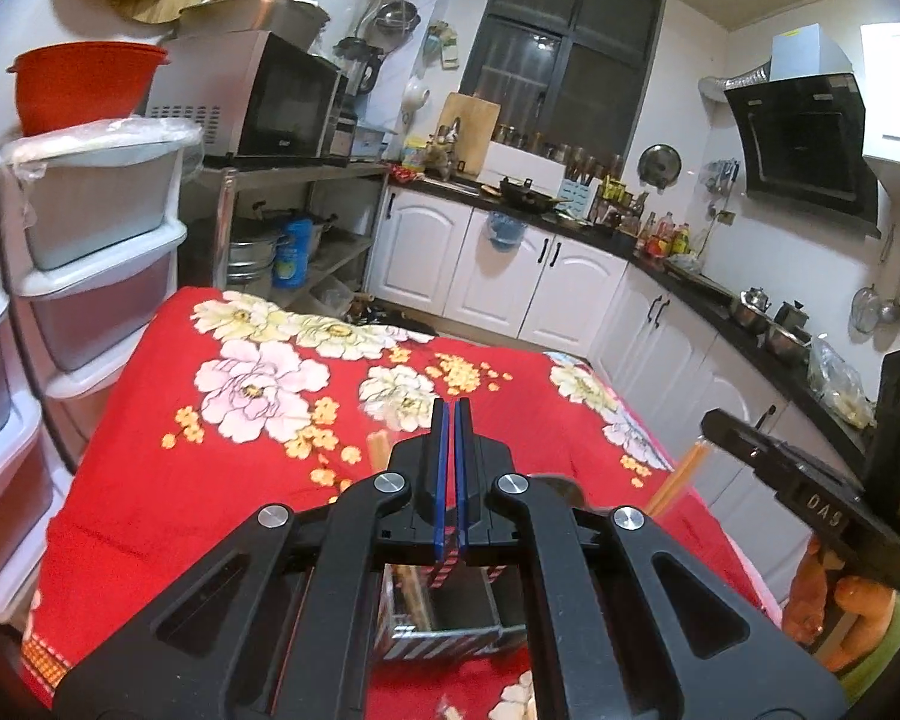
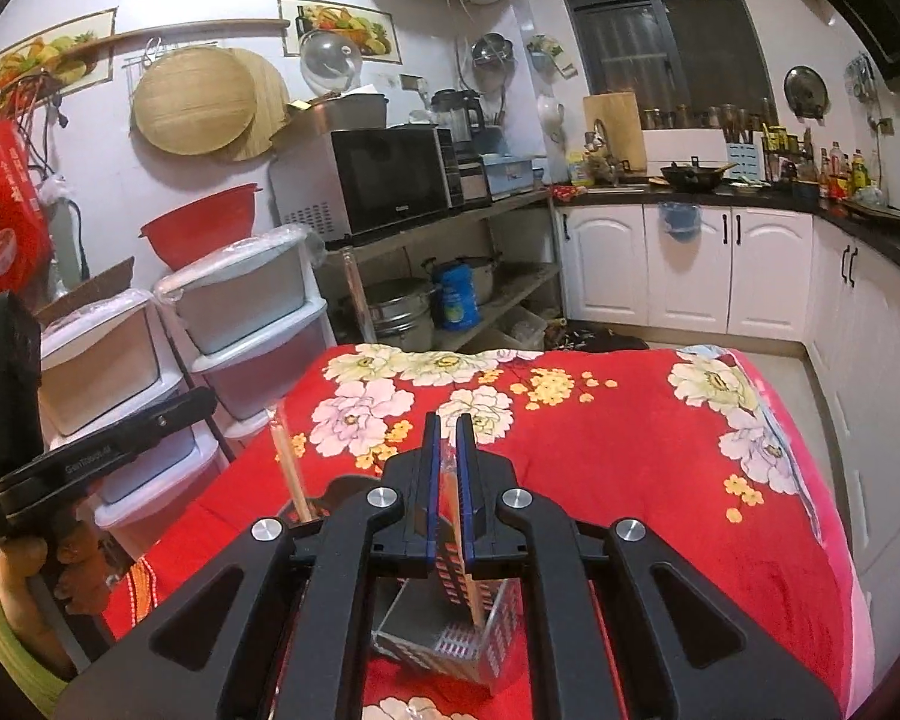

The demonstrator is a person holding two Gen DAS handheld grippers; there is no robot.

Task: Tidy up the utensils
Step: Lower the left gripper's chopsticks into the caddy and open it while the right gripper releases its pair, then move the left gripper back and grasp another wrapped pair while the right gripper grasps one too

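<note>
- Partly, the perforated metal utensil holder with a striped rim is sitting hidden below the black gripper linkages, cut off in both wrist views.
- Inside that holder, pale wooden chopsticks are standing; how many is hard to make out.
- Beside the left gripper, its blue-padded jaws are pressing together on the holder's striped wall.
- On the other side, the right gripper is pinching the opposite shiny wall between nearly closed jaws.
- Underneath, the holder is resting on or just above a fuzzy red floral blanket covering the tabletop; I cannot tell which.
- Wrapped pale chopsticks are leaning beside the left gripper.
</note>
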